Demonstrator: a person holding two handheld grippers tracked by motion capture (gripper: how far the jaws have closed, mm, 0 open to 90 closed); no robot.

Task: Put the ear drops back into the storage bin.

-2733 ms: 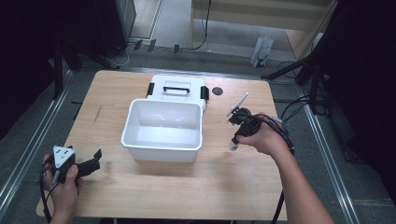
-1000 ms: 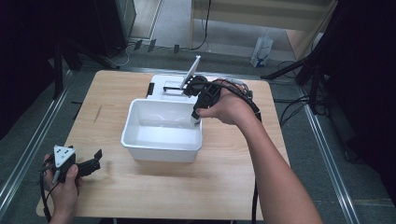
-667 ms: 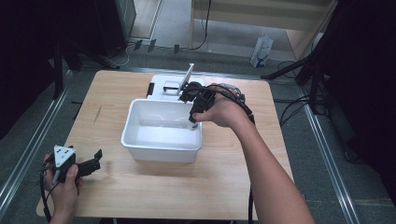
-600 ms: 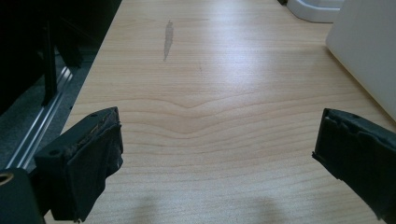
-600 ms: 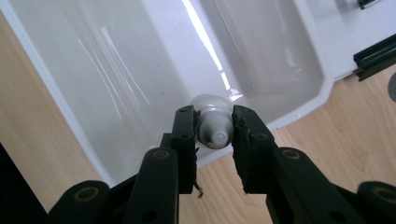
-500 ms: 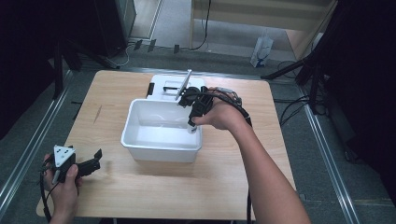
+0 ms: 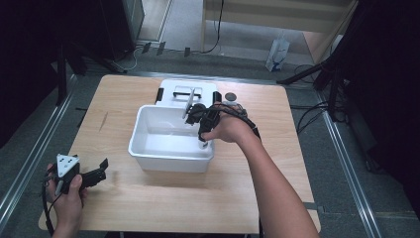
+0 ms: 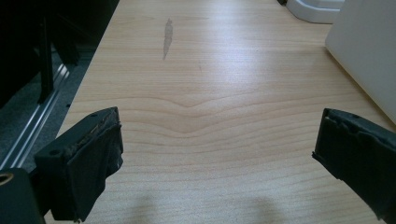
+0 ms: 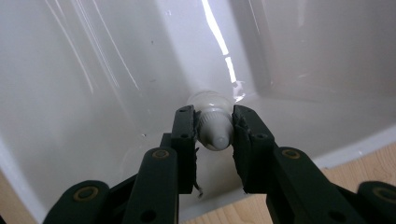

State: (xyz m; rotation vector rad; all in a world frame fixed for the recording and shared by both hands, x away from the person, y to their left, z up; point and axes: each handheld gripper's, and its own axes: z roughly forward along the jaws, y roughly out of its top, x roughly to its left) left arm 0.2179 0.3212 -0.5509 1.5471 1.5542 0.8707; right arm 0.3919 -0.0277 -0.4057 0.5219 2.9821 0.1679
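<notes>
A slim grey-white tube [image 9: 214,128] with a rounded cap, clamped in the right gripper [image 7: 198,115], now hangs over the white bin's [image 7: 148,153] far-right corner, moved from the table's right side. The left gripper [image 8: 219,154] gapes wide, empty.

One white bin [image 7: 171,157] is sitting just under the right gripper [image 9: 214,133], which is gripping one small white bottle [image 9: 213,125]. One white lid [image 7: 171,92] is lying beyond it, one dark round disc [image 7: 230,96] beside that. One left gripper [image 7: 102,168] is resting well apart, jaws spread.
</notes>
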